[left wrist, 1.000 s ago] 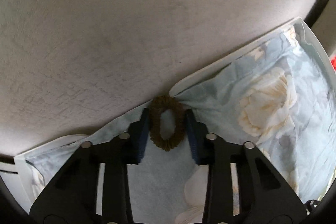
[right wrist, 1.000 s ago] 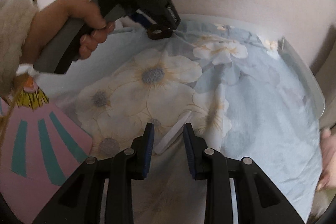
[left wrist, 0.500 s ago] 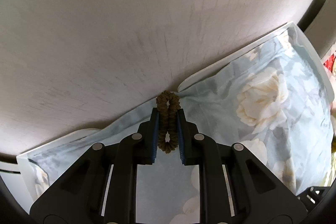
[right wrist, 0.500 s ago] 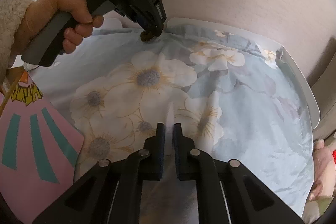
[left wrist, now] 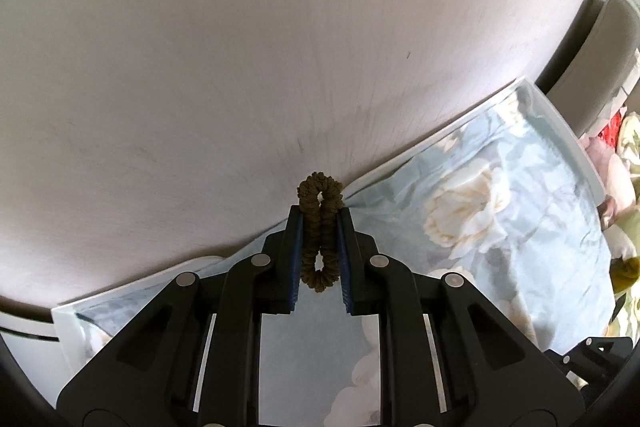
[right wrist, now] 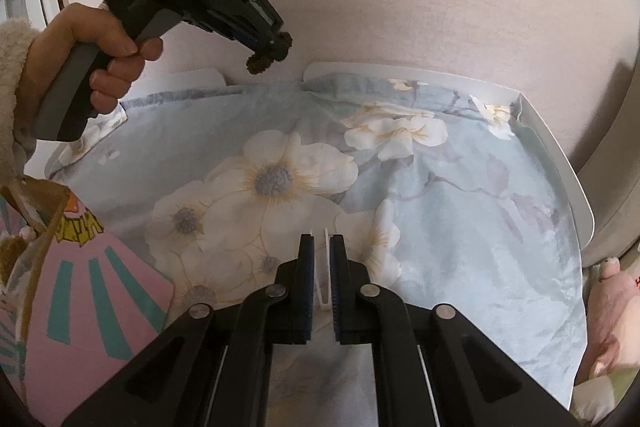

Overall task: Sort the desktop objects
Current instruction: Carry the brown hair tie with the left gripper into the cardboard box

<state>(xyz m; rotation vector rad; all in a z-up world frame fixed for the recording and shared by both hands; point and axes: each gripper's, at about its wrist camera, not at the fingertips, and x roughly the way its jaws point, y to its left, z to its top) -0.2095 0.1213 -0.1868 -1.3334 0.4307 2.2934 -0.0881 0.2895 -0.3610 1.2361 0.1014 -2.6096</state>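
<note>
My left gripper (left wrist: 319, 223) is shut on a brown hair tie (left wrist: 320, 239), squeezed flat between the pads and lifted above the floral cloth (left wrist: 500, 227). In the right wrist view the left gripper (right wrist: 268, 53) hangs in the air over the cloth's far edge with the hair tie (right wrist: 266, 57) in it. My right gripper (right wrist: 321, 251) is shut on a thin white clip-like piece (right wrist: 325, 283), held just above the floral cloth (right wrist: 320, 167).
The cloth covers a white tray-like desk with a raised rim (right wrist: 568, 171). A pink and teal paper bag (right wrist: 80, 291) stands at the left. A wall (left wrist: 280, 47) rises behind. Soft toys (left wrist: 616, 179) lie at the right.
My left gripper closed on the hair tie and lifted it off the cloth. My right gripper closed on the white piece and rose slightly.
</note>
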